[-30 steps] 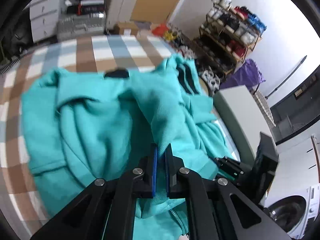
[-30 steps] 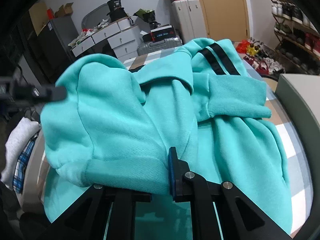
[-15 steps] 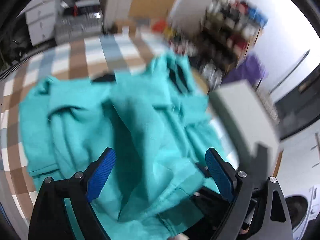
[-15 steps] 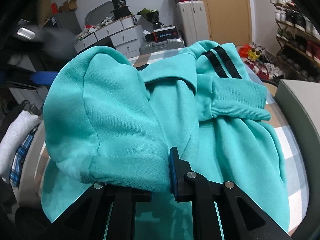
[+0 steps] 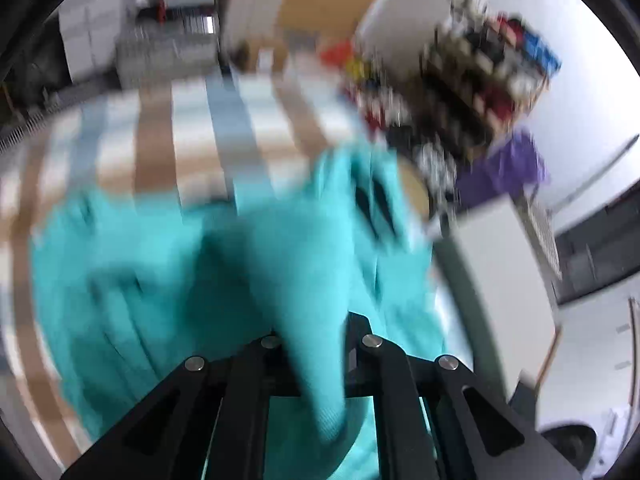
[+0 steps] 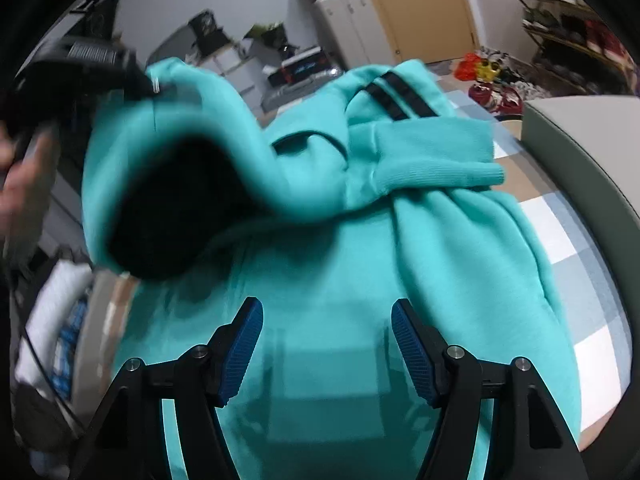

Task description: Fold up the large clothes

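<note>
A large teal sweatshirt (image 6: 332, 264) with two black stripes (image 6: 400, 98) on a sleeve lies bunched on the checked tablecloth (image 5: 188, 132). In the blurred left wrist view my left gripper (image 5: 314, 332) is shut on a fold of the teal sweatshirt (image 5: 316, 280), which drapes over the fingers. In the right wrist view that gripper (image 6: 136, 80) holds a lifted edge at the upper left. My right gripper (image 6: 326, 320) is open and empty, its blue pads (image 6: 412, 344) just above the sweatshirt's body.
A grey box (image 6: 580, 136) stands at the table's right edge. White and plaid clothes (image 6: 52, 320) lie to the left. A shoe rack (image 5: 488, 68), drawers and suitcases (image 6: 352, 28) line the room behind.
My left gripper opened, then shut again on a fold of the sweatshirt and lifted it. My right gripper let go of the hem and now stands open.
</note>
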